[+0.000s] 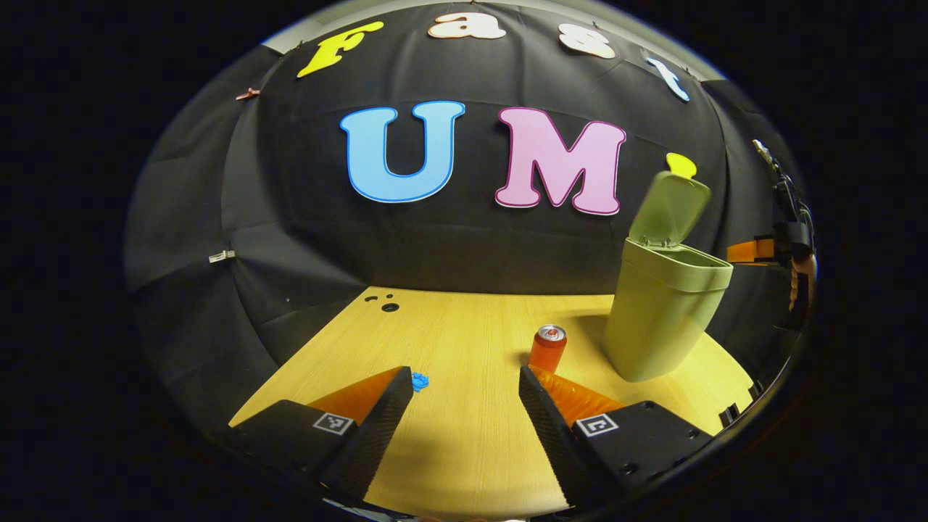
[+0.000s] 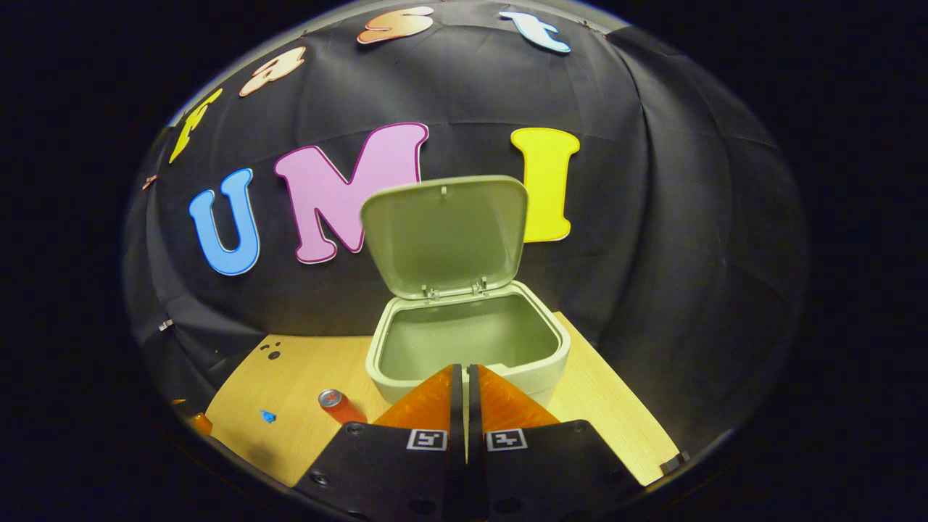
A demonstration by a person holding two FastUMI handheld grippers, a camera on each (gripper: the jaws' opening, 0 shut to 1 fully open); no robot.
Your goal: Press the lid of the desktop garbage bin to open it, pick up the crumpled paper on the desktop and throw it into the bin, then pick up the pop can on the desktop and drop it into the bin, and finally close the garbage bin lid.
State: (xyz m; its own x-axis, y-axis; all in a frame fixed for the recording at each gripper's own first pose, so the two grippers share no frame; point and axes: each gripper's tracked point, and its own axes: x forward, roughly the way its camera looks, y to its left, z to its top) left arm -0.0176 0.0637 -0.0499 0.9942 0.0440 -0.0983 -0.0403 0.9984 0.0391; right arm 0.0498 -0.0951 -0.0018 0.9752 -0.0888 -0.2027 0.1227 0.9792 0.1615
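Two things: we see the bin and the can on the table.
Bin: pale green bin (image 1: 663, 319) stands upright on the wooden table (image 1: 464, 341), toward the right in the left gripper view; in the right gripper view we look down into it (image 2: 467, 341).
Lid: our view shows the lid (image 2: 446, 235) swung up on its rear hinges, standing nearly upright behind the opening; from the left gripper view it (image 1: 670, 206) tilts back above the rim.
Inside: we see bare pale walls; the bottom we cannot make out.
Can: orange can (image 1: 547, 348) stands upright on the table just left of the bin, apart from it; in the right gripper view it (image 2: 337, 406) sits low left of the bin.
Left tongs: our left tongs (image 1: 464, 395) are spread wide, holding nothing, low over the table with the can just beyond the right finger.
Right tongs: our right tongs (image 2: 465, 391) are pressed together with nothing between them, tips in front of the bin's near rim.
Table extras: a small blue mark (image 1: 419, 380) lies by the left finger; dark holes (image 1: 388, 304) sit at the far left.
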